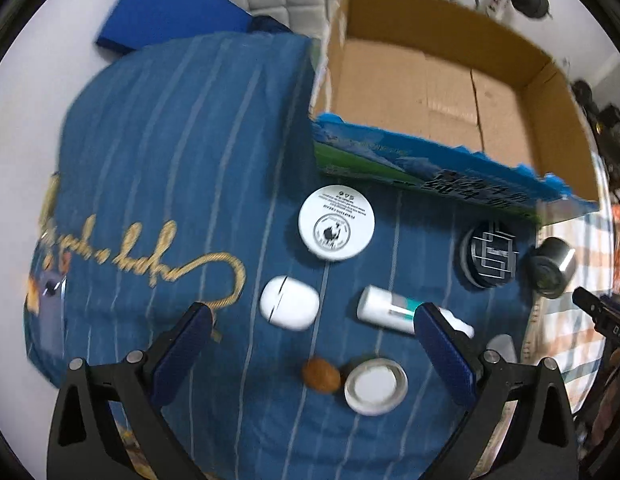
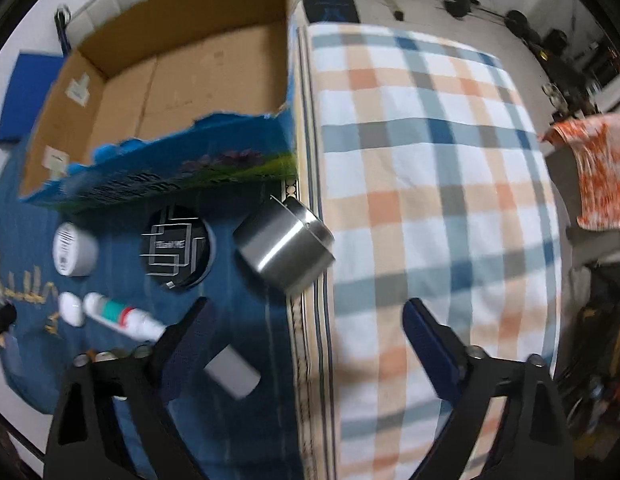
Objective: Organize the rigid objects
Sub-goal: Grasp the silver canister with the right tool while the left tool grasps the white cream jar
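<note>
An open cardboard box (image 1: 430,92) (image 2: 170,80) stands on a blue striped cloth (image 1: 170,140). In front of it lie a white round jar (image 1: 336,222) (image 2: 74,249), a white earbud case (image 1: 289,307) (image 2: 72,309), a white tube with teal band (image 1: 394,311) (image 2: 122,316), a black round case (image 1: 490,258) (image 2: 178,250), a steel cup on its side (image 1: 552,266) (image 2: 284,246), a brown nut (image 1: 320,375), a white lid (image 1: 375,386) and a grey block (image 2: 232,372). My left gripper (image 1: 312,316) is open above the small items. My right gripper (image 2: 306,316) is open, empty, below the steel cup.
A checked blanket (image 2: 430,200) covers the surface right of the blue cloth. A blue pad (image 1: 170,8) lies behind the cloth. An orange patterned cloth (image 2: 598,168) hangs at the far right. Dumbbells (image 2: 522,20) lie on the floor behind.
</note>
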`<state>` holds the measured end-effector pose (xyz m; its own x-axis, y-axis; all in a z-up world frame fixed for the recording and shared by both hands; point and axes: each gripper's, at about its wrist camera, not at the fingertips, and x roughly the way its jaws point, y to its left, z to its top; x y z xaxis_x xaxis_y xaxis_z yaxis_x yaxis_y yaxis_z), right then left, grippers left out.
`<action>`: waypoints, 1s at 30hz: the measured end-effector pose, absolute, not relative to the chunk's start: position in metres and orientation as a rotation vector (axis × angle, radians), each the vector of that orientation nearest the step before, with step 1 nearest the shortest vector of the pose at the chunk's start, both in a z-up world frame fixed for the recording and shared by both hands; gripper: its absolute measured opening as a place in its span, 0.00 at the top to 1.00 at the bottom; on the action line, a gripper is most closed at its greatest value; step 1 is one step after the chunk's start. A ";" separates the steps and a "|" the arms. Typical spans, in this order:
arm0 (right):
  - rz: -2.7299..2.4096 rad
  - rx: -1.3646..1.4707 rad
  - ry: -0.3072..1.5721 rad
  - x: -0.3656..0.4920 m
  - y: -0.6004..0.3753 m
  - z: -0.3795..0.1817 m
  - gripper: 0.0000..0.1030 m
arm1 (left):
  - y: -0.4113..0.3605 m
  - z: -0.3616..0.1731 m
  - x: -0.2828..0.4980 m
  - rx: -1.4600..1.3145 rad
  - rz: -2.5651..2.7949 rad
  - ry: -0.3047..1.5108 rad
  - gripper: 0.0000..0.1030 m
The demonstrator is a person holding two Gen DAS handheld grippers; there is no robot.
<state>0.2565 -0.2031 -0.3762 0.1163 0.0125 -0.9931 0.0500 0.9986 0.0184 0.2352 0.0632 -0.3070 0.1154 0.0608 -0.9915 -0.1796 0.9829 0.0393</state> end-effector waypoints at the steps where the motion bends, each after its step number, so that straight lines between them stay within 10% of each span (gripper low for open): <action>1: -0.018 0.034 1.475 0.262 -0.199 -0.385 0.14 | 0.064 -0.318 0.243 -0.079 0.173 1.462 0.00; 6: 0.022 -0.011 1.525 0.287 -0.184 -0.422 0.34 | 0.065 -0.349 0.266 -0.056 0.151 1.511 0.00; 13: 0.026 0.374 1.600 0.295 -0.221 -0.440 0.37 | 0.061 -0.363 0.281 -0.044 0.119 1.534 0.00; 20: -0.019 0.784 1.593 0.286 -0.274 -0.453 0.37 | 0.063 -0.366 0.291 -0.043 0.113 1.530 0.00; 30: -0.193 0.430 1.538 0.318 -0.272 -0.405 0.22 | 0.075 -0.368 0.292 -0.065 0.106 1.518 0.00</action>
